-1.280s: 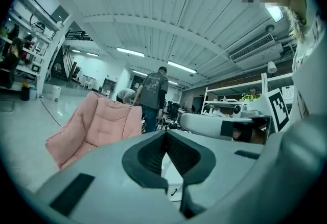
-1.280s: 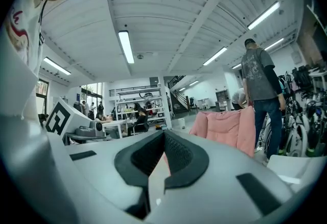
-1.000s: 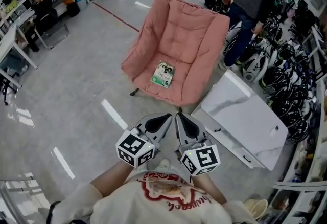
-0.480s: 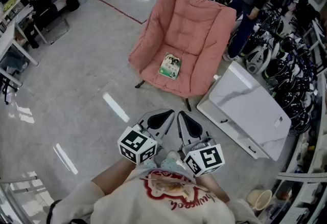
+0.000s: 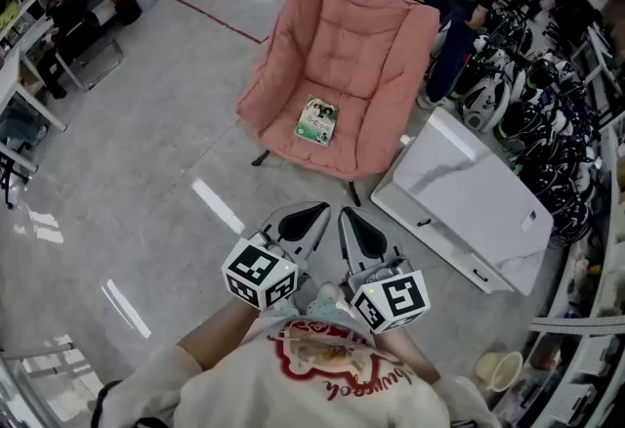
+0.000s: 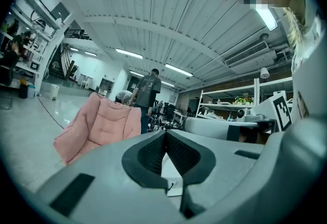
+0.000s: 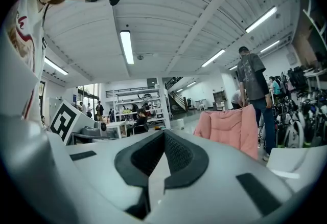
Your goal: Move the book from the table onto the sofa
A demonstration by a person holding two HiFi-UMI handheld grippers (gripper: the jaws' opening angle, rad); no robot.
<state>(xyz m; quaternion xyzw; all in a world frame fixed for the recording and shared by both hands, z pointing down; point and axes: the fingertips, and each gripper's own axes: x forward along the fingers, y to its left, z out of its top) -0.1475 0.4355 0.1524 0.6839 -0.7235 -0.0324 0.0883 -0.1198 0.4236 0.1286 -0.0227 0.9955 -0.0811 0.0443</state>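
On the seat cushion of the pink quilted fabric sofa chair (image 5: 344,35): small thin book (image 5: 317,120) with a green-and-white cover and a dark picture on it. It lies flat, cover up, slightly skewed, near the seat's front middle and touching only the cushion. The white marble-look rectangular bench (image 5: 467,206) stands just right of the sofa, well apart from the book. Left tool (image 5: 314,213) is clenched, pads pressed together with no load. Right tool (image 5: 348,217) is the same, jaws closed tip to tip. Both are held side by side close to the person's chest, pointing toward the sofa, well short of the book. Beige bowl-like vessel (image 5: 494,370) sits on the floor bottom right; contents not readable.
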